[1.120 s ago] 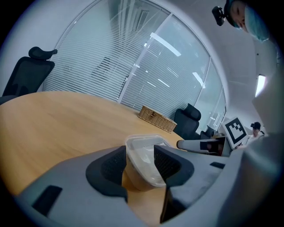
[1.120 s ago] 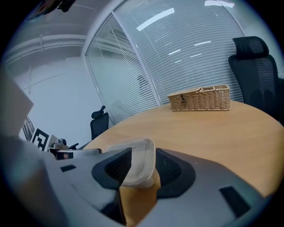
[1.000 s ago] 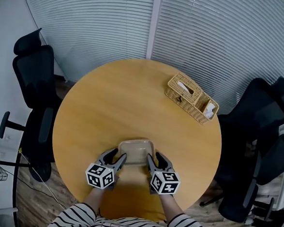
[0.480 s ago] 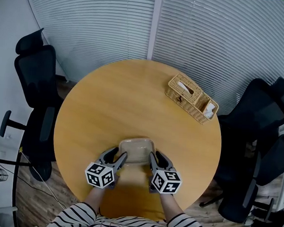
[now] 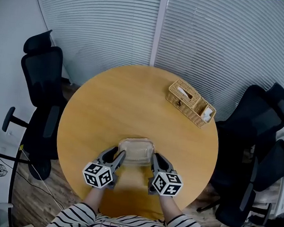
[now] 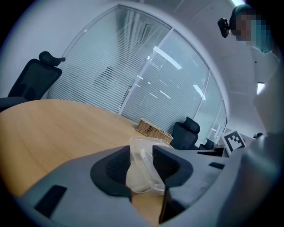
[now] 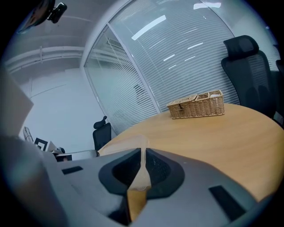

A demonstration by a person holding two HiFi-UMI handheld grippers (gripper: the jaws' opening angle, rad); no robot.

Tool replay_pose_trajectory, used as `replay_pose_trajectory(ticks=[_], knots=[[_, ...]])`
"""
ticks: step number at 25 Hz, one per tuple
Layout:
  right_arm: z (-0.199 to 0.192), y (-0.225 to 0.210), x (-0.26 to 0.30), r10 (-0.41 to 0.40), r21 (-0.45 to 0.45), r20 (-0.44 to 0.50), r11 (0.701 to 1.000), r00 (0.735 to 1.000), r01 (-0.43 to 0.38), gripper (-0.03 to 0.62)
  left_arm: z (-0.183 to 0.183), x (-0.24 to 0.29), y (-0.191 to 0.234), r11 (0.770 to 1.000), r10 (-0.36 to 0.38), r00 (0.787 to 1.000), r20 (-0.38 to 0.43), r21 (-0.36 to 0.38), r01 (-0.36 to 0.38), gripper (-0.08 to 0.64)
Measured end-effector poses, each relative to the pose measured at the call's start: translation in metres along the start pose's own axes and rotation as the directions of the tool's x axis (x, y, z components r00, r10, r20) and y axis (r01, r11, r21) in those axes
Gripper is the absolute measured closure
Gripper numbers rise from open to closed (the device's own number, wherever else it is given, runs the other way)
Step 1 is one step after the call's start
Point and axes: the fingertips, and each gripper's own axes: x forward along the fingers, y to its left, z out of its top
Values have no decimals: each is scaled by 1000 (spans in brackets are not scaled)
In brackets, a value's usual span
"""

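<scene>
A clear, empty plastic container [image 5: 136, 150] is held over the near part of the round wooden table [image 5: 128, 105]. My left gripper [image 5: 119, 158] is shut on its left rim, and the rim and wall [image 6: 143, 170] show between the jaws. My right gripper [image 5: 153, 161] is shut on its right rim, a thin edge [image 7: 141, 174] pinched between nearly closed jaws. In the left gripper view the right gripper's marker cube [image 6: 234, 140] shows past the container. Whether the container touches the table, I cannot tell.
A wicker basket [image 5: 190, 104] with two compartments sits at the table's far right, also seen as a basket [image 6: 153, 130] and basket [image 7: 197, 105]. Black office chairs stand at the left [image 5: 42, 79] and right [image 5: 252, 128]. Window blinds [image 5: 138, 28] run behind the table.
The right gripper's jaws have drawn closer together on the container's rim. The container sits steeper between the left jaws. Both grippers have shifted slightly toward me.
</scene>
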Motion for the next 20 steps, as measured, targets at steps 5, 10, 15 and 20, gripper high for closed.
replay_pose_trajectory(ticks=[5, 10, 15, 20], knots=[[6, 8, -22, 13, -2, 13, 1000, 1000, -13, 546, 8, -21, -14, 1000, 24, 999, 44, 7, -24, 437], [9, 18, -44, 43, -1, 27, 999, 999, -43, 549, 12, -45, -28, 999, 44, 995, 86, 7, -45, 481], [10, 27, -71, 75, -7, 36, 997, 997, -75, 549, 9, -68, -47, 998, 66, 991, 115, 2, -67, 494], [9, 31, -94, 105, -17, 41, 994, 994, -105, 549, 7, -87, -68, 997, 81, 986, 143, -1, -82, 497]])
